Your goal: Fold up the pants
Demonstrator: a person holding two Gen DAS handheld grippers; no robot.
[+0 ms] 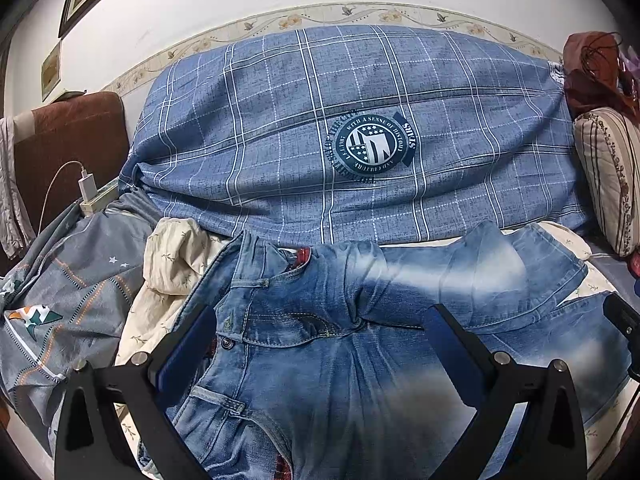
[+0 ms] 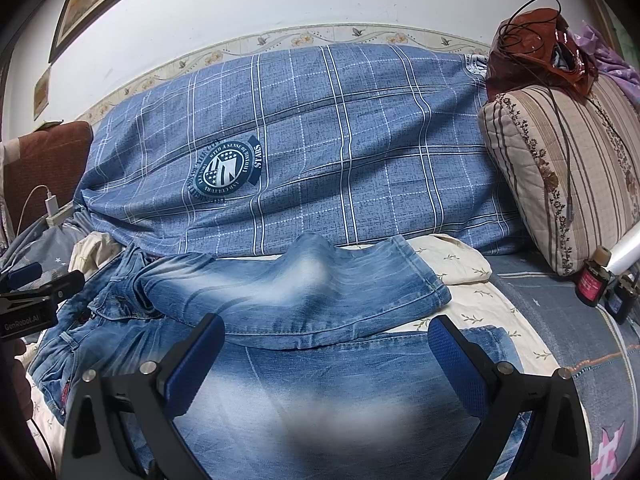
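Faded blue jeans [image 1: 340, 320] lie spread on a bed, waistband to the left, legs running right. The far leg [image 2: 304, 284] is bunched and folded back over the near leg [image 2: 340, 380]. My left gripper [image 1: 320, 340] is open and empty, hovering over the hip and fly area. My right gripper [image 2: 326, 352] is open and empty, hovering over the near leg by the edge of the far leg. The left gripper also shows at the left edge of the right wrist view [image 2: 36, 296].
A rolled blue plaid quilt [image 1: 352, 136] lies along the wall behind the jeans. A striped pillow [image 2: 560, 172] sits at right with a red bag [image 2: 536, 48] on top. A grey blanket [image 1: 68, 288], a charger [image 1: 88, 188] and small bottles [image 2: 596, 280] lie around.
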